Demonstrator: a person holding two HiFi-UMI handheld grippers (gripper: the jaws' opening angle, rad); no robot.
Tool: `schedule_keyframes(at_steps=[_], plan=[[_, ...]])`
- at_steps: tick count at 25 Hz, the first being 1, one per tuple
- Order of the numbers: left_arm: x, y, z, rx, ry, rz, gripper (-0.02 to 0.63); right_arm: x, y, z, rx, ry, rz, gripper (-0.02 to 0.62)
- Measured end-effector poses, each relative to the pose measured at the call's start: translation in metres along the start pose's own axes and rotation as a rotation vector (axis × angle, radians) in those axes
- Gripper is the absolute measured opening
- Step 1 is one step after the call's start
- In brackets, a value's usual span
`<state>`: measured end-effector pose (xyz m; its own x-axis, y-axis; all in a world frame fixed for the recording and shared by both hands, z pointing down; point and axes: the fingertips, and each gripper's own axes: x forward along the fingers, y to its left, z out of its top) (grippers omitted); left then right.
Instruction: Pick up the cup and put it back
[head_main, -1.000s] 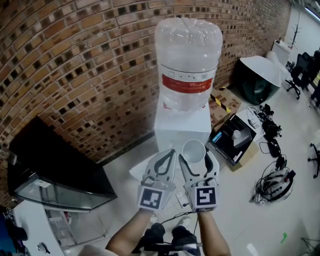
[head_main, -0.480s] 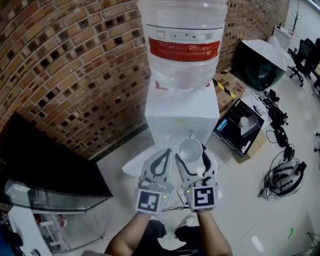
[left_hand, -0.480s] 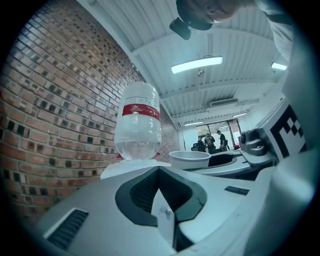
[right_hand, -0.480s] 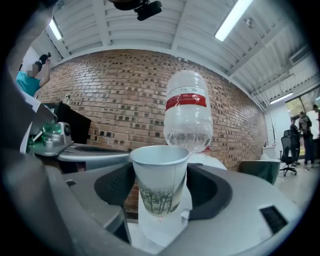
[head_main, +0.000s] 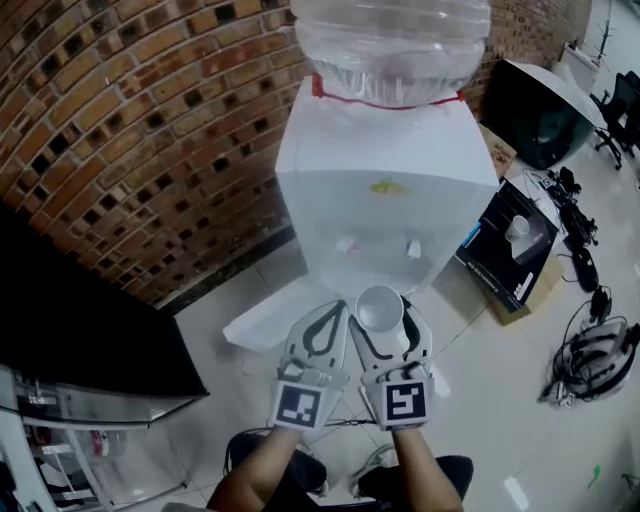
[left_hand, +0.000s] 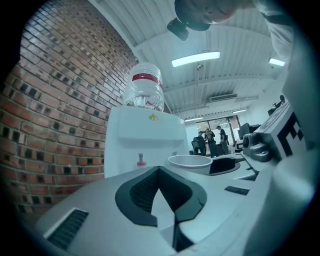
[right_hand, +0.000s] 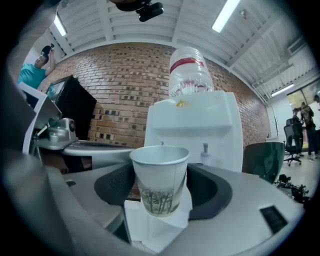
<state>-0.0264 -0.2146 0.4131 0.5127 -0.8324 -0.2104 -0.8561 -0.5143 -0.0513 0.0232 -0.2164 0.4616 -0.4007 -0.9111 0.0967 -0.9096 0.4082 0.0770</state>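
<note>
At the far left of the head view a brick wall (head_main: 130, 130) curves down to a dark cabinet (head_main: 70, 330) in the lower left. Just left of centre at the bottom, the left gripper (head_main: 333, 310) has its fingers drawn together, tips meeting, with nothing between them; its own view shows the same closed, empty loop. Touching it on the right side, the right gripper (head_main: 386, 312) has its fingers spread wide around the cup (head_main: 380, 300), a white paper cup with a tree print, upright and mouth up, with the dark pads against its sides. The cup is clear of any surface, held in the air low in front of the white water dispenser (head_main: 385, 200), whose two taps (head_main: 413, 249) sit just above it in the frame and whose bottle (head_main: 390, 50) fills the top centre. To the right lie an open box (head_main: 515, 250) and a tangle of cables (head_main: 590, 355) on the floor. So the pick-up looks done. What is left is to set the cup back down and let go, though the spot it belongs on does not show.
</note>
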Motion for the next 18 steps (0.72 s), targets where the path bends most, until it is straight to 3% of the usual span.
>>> schedule_keyframes(at_steps=[7, 18], plan=[[-0.015, 0.005, -0.11, -0.002, 0.025, 0.005, 0.005, 0.022, 0.004, -0.107, 0.014, 0.003, -0.007, 0.331], [-0.02, -0.004, -0.242, 0.0, 0.041, -0.005, 0.005, 0.056, -0.007, -0.249, 0.035, -0.005, -0.02, 0.331]])
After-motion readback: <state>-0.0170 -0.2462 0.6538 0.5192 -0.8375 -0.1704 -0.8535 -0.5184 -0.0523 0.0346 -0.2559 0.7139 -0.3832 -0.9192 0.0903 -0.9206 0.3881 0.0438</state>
